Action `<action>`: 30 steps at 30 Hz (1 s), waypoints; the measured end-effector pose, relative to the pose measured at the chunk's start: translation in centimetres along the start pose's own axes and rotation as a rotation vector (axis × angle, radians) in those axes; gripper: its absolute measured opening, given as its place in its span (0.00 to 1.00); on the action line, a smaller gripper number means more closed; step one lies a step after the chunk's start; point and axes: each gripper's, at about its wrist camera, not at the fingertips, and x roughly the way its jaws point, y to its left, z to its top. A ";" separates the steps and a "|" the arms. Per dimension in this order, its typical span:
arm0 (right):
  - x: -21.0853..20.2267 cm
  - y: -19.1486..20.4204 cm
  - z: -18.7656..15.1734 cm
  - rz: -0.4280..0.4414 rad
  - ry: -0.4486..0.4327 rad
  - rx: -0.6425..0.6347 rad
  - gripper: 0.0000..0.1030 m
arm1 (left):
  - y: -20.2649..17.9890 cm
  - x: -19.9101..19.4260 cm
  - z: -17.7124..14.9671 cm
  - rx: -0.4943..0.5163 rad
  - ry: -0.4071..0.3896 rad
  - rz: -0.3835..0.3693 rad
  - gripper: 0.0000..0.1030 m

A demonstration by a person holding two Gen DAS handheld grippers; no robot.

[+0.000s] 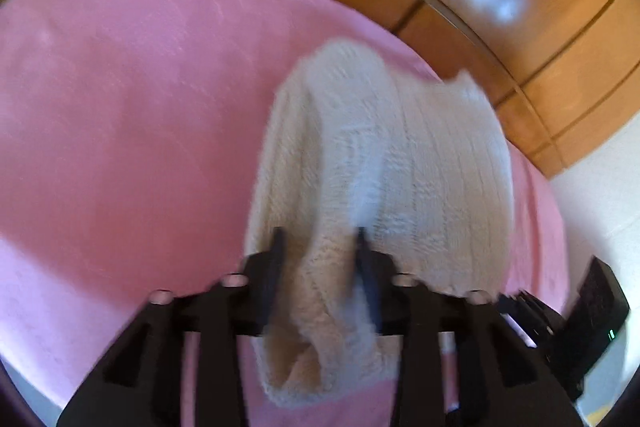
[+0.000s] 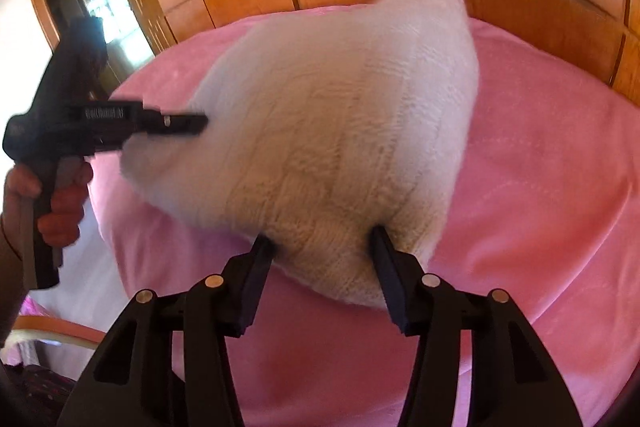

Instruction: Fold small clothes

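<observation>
- Black plastic fingers first: my left gripper [image 1: 320, 239] has a thick bunch of the cream fluffy knitted garment [image 1: 380, 163] between its jaws, which stand partly apart with the fabric filling the gap, so I judge it clamped on the edge.
- My right gripper [image 2: 322, 239] shows the same on its own camera: jaws fairly wide, cream knit packed between them, gripping a fat fold, not a single layer.
- From the right wrist view I can see my left gripper [image 2: 176, 121] side-on, its tips pressed into the far edge of the garment [image 2: 340, 115], with my left hand [image 2: 60, 195] round the handle.
- The garment hangs lifted between the two grips, above the pink fleece blanket [image 2: 540, 167] on the bed; whether its lower edge touches the blanket I cannot tell through the blur.
- Handling, as I judge it: soft, light, limp, bulky pile. It will sag and bunch, not crease sharply, and will not slip easily from the pads.
- Best hold looks like the corners or hem edge, thin layers, so the fold lies flat.
- Beyond the bed, orange-brown wooden panelling [image 1: 500, 27] runs along the wall.
</observation>
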 end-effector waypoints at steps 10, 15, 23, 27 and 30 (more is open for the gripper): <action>-5.7 -1.9 5.0 0.065 -0.141 0.060 0.55 | -2.3 -2.2 2.5 0.138 -0.130 0.134 0.64; -3.1 -3.0 8.9 0.005 -0.163 0.101 0.55 | -3.0 -0.5 2.8 0.174 -0.131 0.187 0.64; 1.7 -4.5 8.7 -0.064 -0.071 0.125 0.67 | -3.3 1.3 1.5 0.255 -0.154 0.214 0.64; -0.4 -5.7 8.8 -0.003 -0.137 0.185 0.91 | -3.1 1.2 1.2 0.255 -0.161 0.196 0.64; -1.0 -7.6 8.7 0.075 -0.147 0.277 0.97 | -2.7 1.0 1.1 0.243 -0.159 0.180 0.64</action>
